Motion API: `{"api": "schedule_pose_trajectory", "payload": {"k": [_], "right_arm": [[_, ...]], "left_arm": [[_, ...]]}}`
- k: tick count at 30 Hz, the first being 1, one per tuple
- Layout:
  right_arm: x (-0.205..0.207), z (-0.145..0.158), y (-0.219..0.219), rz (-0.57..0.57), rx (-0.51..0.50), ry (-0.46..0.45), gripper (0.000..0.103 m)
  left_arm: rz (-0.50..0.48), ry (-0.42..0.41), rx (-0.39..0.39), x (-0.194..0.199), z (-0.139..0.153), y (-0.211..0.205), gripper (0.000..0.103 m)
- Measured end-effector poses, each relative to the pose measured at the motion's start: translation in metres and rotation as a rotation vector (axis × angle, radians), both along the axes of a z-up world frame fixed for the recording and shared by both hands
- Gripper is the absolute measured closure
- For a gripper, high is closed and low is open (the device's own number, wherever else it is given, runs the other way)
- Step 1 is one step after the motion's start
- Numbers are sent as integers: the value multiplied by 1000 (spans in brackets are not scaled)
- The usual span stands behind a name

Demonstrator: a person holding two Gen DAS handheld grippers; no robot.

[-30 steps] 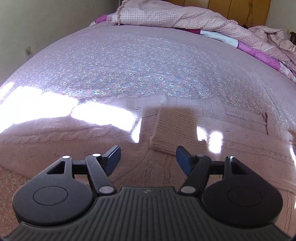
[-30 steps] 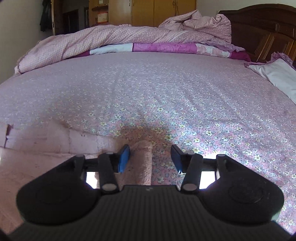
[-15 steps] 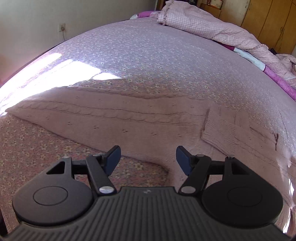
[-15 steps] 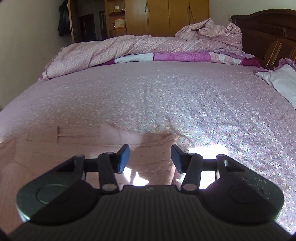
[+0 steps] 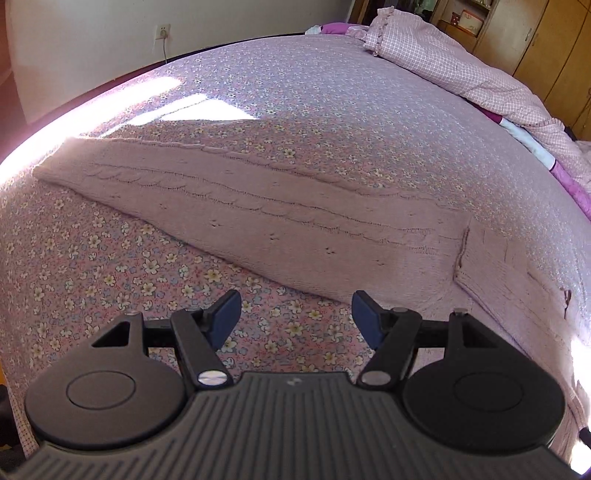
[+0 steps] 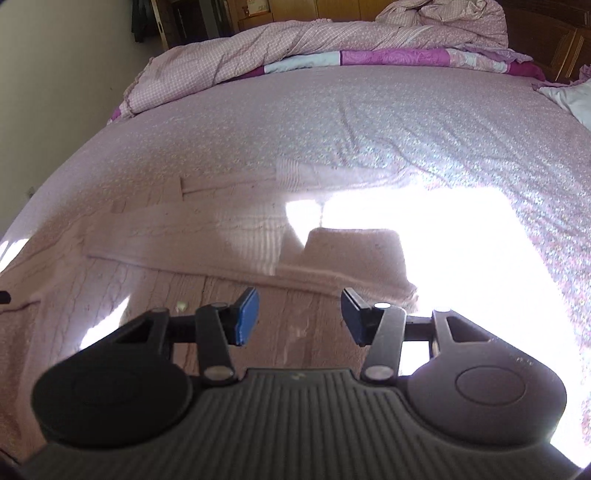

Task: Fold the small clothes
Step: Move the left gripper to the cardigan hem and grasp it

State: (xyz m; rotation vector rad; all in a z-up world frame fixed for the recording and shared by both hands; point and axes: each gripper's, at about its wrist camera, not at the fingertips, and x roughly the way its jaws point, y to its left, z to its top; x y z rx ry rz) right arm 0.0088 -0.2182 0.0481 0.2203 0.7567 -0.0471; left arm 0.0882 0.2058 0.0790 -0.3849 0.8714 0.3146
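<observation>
The left gripper has its blue-padded fingers spread wide with nothing between them; under the gap lies only the flowered bedsheet. Just beyond the fingertips runs the near edge of the pink knit sweater, which lies flat on the sheet, its long cable-patterned sleeve stretching away to the left of the gripper and its ribbed cuff folded over to the right. Beyond the sweater, at the far side of the bed, a checked quilt is heaped; a wall socket sits on the wall to the sweater's far left.

The right gripper is likewise spread apart and empty, hovering over the sweater body. Just ahead of its fingers lies a folded-back ribbed cuff, half in shadow beside a bright patch of sunlight. Farther past the sweater stretches the bedsheet, then the heaped quilt with a magenta band, and a white pillow to the far right.
</observation>
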Motion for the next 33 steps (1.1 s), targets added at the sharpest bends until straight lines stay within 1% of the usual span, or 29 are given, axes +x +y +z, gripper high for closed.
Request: {"api": "schedule_pose_trajectory", "payload": {"k": [1, 3, 6, 9, 13, 16, 19, 22, 25, 27, 29, 32, 33], "right_arm": [[-2, -4, 1, 7, 3, 13, 50], [-4, -11, 4, 5, 6, 37, 40], [-10, -18, 8, 14, 5, 52, 40], [-15, -22, 12, 12, 18, 57, 40], [-22, -29, 20, 4, 16, 62, 40], [-28, -33, 25, -3, -1, 46, 38], [-31, -37, 30, -4, -19, 33, 36], [-35, -40, 38, -3, -43, 25, 36], [-32, -38, 37, -12, -35, 20, 36], [-35, -41, 38, -14, -27, 15, 36], [-35, -42, 35, -13, -26, 11, 36], [-36, -43, 37, -18, -36, 4, 35], [-35, -42, 35, -20, -36, 4, 35]], "left_arm": [[4, -2, -3, 0, 0, 2, 30], [14, -8, -12, 1, -1, 6, 30], [47, -23, -52, 3, -5, 15, 30], [107, -48, -118, 6, -12, 32, 27], [204, -65, -215, 10, -23, 59, 26], [260, -81, -294, 14, -34, 76, 26], [287, -129, -346, 19, -40, 90, 26], [311, -188, -419, 24, -45, 102, 26], [340, -237, -496, 30, -55, 115, 26], [357, -271, -532, 33, -60, 122, 26], [355, -291, -540, 38, -61, 125, 26], [326, -292, -498, 49, -59, 124, 26], [308, -291, -479, 52, -58, 122, 31]]}}
